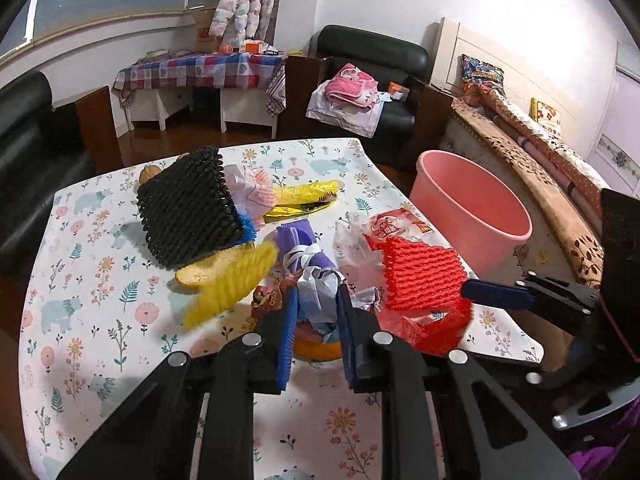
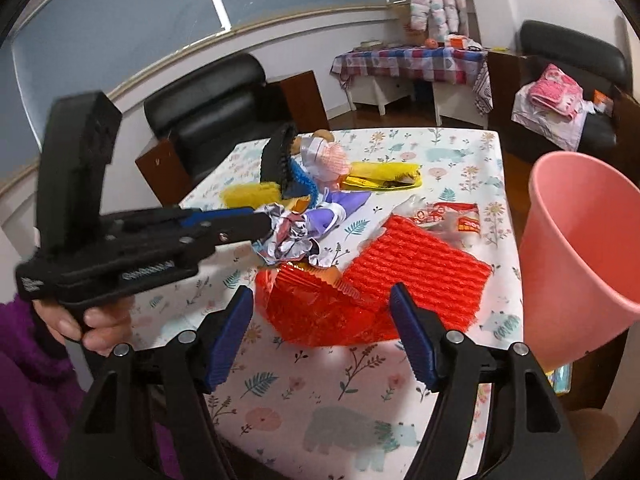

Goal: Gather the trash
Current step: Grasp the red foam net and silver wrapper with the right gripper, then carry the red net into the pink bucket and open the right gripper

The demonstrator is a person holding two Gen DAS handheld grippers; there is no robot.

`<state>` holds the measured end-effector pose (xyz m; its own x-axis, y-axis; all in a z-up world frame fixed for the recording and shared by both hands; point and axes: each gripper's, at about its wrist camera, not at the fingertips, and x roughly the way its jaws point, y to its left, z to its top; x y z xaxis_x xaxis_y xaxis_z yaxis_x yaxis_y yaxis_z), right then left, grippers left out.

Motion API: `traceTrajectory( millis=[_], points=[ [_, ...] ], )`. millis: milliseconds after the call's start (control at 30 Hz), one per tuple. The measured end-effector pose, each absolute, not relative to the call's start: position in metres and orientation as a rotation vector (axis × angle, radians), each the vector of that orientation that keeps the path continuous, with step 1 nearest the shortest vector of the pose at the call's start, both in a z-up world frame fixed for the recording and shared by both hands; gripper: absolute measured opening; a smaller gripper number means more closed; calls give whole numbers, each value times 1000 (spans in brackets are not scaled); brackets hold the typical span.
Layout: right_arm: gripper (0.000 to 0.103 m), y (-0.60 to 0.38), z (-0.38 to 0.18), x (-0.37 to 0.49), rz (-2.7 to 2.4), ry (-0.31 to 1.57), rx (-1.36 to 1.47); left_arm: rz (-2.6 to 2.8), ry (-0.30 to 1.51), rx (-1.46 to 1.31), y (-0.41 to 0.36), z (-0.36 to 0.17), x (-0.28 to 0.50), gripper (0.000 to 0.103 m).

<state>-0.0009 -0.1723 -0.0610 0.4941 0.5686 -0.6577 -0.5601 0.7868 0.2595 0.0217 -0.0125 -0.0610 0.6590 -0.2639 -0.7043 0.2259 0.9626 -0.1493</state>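
Note:
My left gripper (image 1: pixel 316 320) is closed on a crumpled white and purple wrapper (image 1: pixel 320 288) in the middle of the trash pile; the right wrist view shows its tip (image 2: pixel 262 226) at that wrapper (image 2: pixel 288 240). My right gripper (image 2: pixel 320 300) stands open just above red cellophane (image 2: pixel 320 316) and a red foam net (image 2: pixel 420 272), nothing pressed between its pads. One of its blue fingers (image 1: pixel 496 294) lies at the red foam net (image 1: pixel 424 276). A pink bucket (image 1: pixel 472 208) stands at the table's right edge, also seen in the right wrist view (image 2: pixel 580 240).
On the floral tablecloth (image 1: pixel 100 280) lie a black foam net (image 1: pixel 188 208), a yellow foam net (image 1: pixel 232 280), a yellow wrapper (image 1: pixel 308 196) and a red-white snack bag (image 1: pixel 396 224). Black chairs (image 2: pixel 208 96) and a bed (image 1: pixel 540 152) surround the table. A hand in a purple sleeve (image 2: pixel 92 320) holds the left gripper.

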Motion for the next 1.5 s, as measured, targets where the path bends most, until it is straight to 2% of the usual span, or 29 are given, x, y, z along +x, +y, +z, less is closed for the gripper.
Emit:
traceTrajectory(
  millis=[67, 133, 167, 233, 300, 333, 700, 833, 933, 1167, 1233, 1300, 1500],
  points=[
    [68, -168, -63, 0, 691, 801, -12, -274, 802, -60, -9, -59, 20, 17],
    [51, -166, -66, 1, 696, 818, -28, -273, 800, -79, -5, -58, 18, 17],
    [46, -165, -68, 2, 694, 832, -33, -272, 801, -90, -3, -57, 18, 17],
    [25, -166, -74, 4, 707, 870, -25, -271, 801, -111, 1, -56, 17, 17],
    [13, -166, -79, 5, 711, 903, -20, -270, 800, -120, 3, -56, 17, 17],
    [11, -166, -82, 4, 715, 914, -23, -271, 800, -123, 4, -55, 16, 17],
    [12, -223, -60, 18, 517, 845, 140, -317, 740, -145, 4, -36, 7, 16],
    [34, -239, -79, 41, 454, 922, 239, -325, 726, -139, 2, -31, 4, 16],
    [35, -239, -91, 52, 446, 956, 271, -321, 719, -139, 3, -27, 3, 16],
    [35, -229, -104, 60, 447, 997, 244, -313, 721, -143, 2, -24, 7, 16],
    [23, -229, -103, 56, 472, 985, 250, -317, 721, -142, 2, -24, 7, 16],
    [16, -228, -101, 54, 491, 975, 238, -315, 721, -136, 0, -24, 9, 16],
    [14, -230, -83, 40, 522, 898, 248, -316, 727, -140, -7, -21, 17, 16]
  ],
)
